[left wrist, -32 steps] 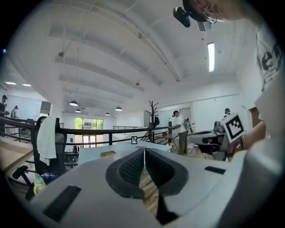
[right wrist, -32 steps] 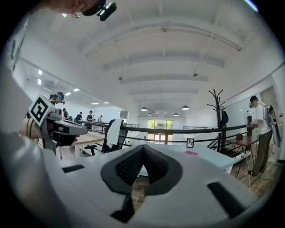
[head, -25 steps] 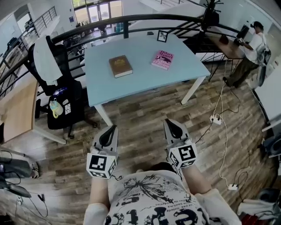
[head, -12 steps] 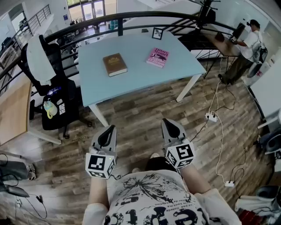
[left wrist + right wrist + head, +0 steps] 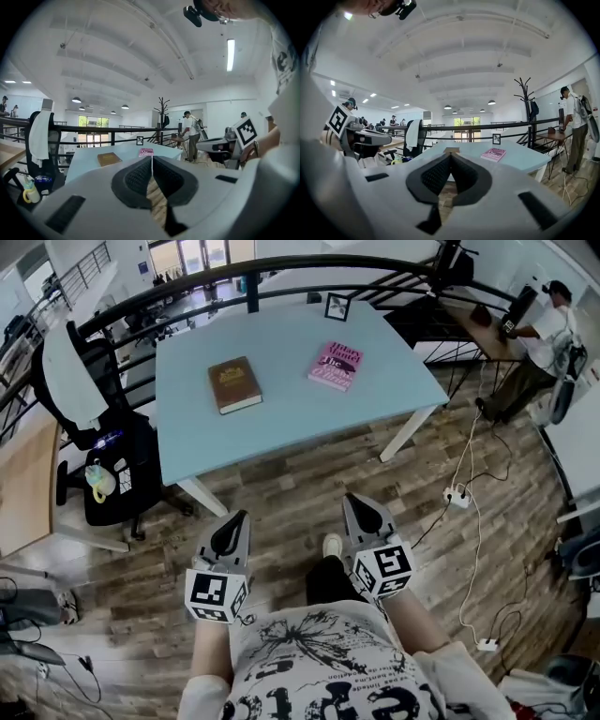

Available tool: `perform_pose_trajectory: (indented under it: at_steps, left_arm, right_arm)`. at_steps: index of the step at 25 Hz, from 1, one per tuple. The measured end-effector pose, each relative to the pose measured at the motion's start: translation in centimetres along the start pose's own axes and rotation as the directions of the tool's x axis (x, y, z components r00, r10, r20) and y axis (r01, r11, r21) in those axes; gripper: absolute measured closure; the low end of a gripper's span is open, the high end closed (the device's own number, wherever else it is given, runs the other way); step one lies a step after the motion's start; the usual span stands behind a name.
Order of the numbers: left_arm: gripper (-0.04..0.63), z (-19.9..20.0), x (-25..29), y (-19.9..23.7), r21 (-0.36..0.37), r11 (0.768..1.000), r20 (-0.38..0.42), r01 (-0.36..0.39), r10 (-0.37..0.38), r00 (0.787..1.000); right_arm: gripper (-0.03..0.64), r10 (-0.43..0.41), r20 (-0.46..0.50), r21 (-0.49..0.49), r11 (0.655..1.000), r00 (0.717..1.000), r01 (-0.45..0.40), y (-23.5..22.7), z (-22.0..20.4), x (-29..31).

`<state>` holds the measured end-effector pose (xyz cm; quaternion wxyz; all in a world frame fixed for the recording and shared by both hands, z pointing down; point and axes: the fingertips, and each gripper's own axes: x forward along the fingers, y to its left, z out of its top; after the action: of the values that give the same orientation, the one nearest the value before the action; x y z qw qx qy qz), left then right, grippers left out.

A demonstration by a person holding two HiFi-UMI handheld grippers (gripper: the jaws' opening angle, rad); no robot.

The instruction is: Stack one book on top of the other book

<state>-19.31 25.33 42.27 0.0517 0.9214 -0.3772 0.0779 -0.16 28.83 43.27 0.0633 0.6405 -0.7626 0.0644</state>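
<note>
Plainly far off: left tongs (image 5: 236, 517), right tongs (image 5: 354, 501) both pressed shut, empty, bottom centre over floor (image 5: 291, 488). Brown book (image 5: 233, 384) upper left on surface (image 5: 281, 423), pink book (image 5: 335, 365) upper centre, apart. Left tongs nearer brown, right nearer pink.

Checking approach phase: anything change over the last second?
The person stepped toward the table; it sits closer in the head view, a shoe now showing. The left tongs and right tongs stayed shut, empty; brown book and pink book remain apart, untouched.
</note>
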Motion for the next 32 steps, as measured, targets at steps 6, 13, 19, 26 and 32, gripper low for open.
perform_pose_trajectory:
  at_steps: [6,13,19,26,32]
  left_arm:
    - [0.584,3.5,10.4,-0.5,0.009,1.000,0.007,-0.018,0.018,1.000]
    - [0.584,6.8,23.2,-2.0,0.028,0.999,0.008,-0.023,0.023,1.000]
    - [0.584,7.5,30.7,-3.1,0.043,0.999,-0.009,-0.028,0.028,1.000]
    - [0.584,7.9,37.4,-2.2,0.028,1.000,-0.029,0.007,-0.006,1.000]
    - [0.584,7.3,44.9,0.4,0.008,0.999,-0.066,0.051,-0.050,0.997]
  right_arm:
    - [0.623,0.021,-0.027,0.015,1.000,0.999,-0.021,-9.4,1.9,6.1]
    - [0.623,0.022,-0.052,0.002,1.000,0.998,-0.022,-21.2,3.2,12.1]
    - [0.623,0.007,-0.105,0.090,0.996,0.994,0.002,-28.9,2.4,15.8]
    - [0.623,-0.015,-0.138,0.087,0.996,0.990,0.027,-33.7,2.2,20.1]
    - [0.623,-0.036,-0.192,0.098,0.994,0.981,0.055,-36.9,1.2,25.7]
